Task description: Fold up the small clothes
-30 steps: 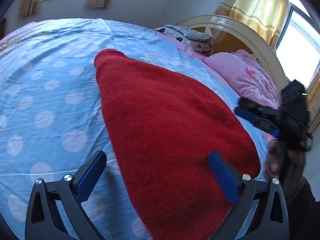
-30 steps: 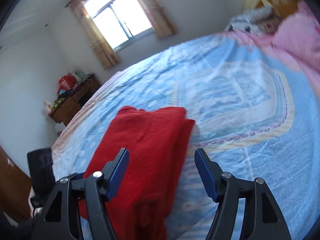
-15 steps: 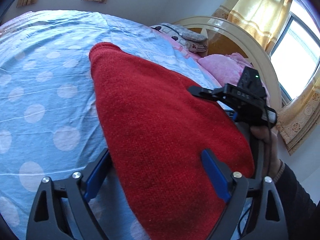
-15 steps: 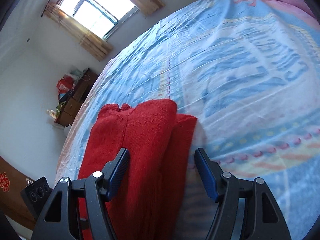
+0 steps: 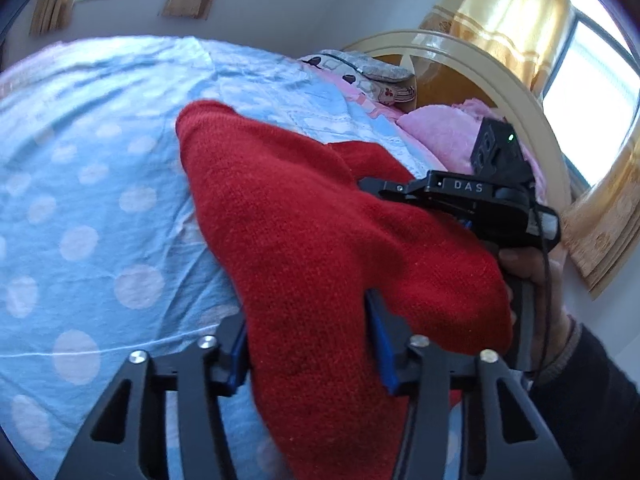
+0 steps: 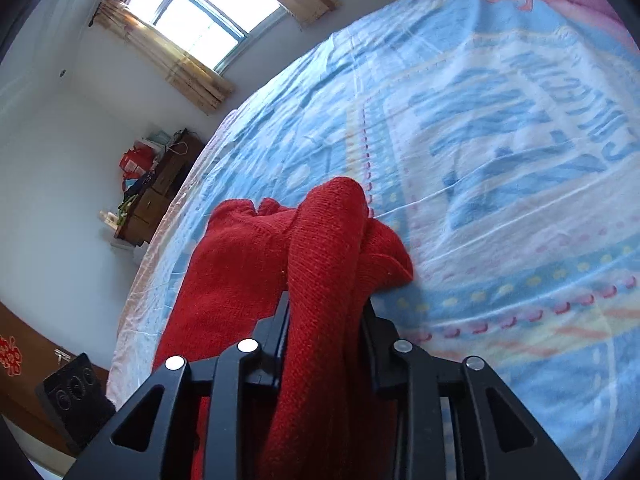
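Both grippers are closing on the red knitted garment (image 5: 312,240), which is lying partly folded near the bed's (image 5: 92,184) near edge. The left gripper (image 5: 308,344) has just been narrowing its jaws and is now pinching a bunched ridge of knit at the garment's near end; the right gripper (image 6: 324,336) has done likewise and is clamping a thick fold at the end facing the headboard (image 5: 516,92) (a person's hand (image 5: 532,280) is holding its handle). The step in hand looks like securing two ends for a fold. Next, I judge, both need lifting together and carrying the held edge across, keeping the layers aligned.
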